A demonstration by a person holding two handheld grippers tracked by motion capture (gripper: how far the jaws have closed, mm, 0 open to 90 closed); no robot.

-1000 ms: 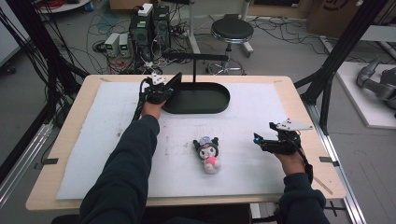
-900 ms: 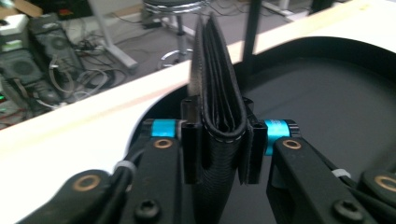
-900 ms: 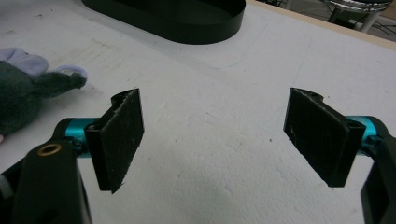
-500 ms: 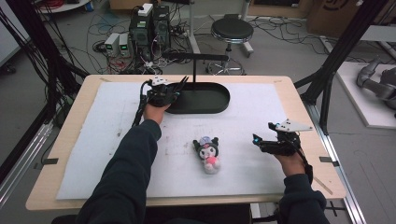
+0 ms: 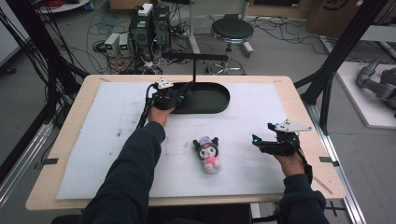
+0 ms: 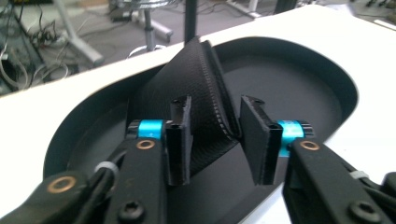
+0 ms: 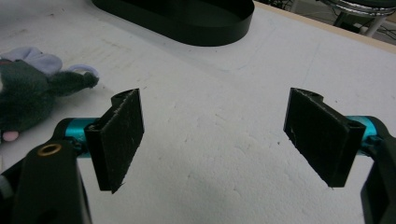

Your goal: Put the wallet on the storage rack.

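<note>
White foam covers the counter. My left gripper has its jaws part open around a black mesh strap rising from the oval tray — thin, limp, light, best pinched mid-fold. My right gripper gapes wide, empty, near the plush.

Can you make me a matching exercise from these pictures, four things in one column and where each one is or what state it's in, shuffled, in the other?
Things:
1. left gripper
2. right gripper
3. plush toy
4. black mesh flap

Places or states:
A. lying on the white mat, in the middle of the table
B. open wide, hovering over bare mat
C. sticking up from the black oval tray
D. jaws on either side of the flap, at the tray's rim

Pairs: 1-D, 2-B, 3-A, 4-C
</note>
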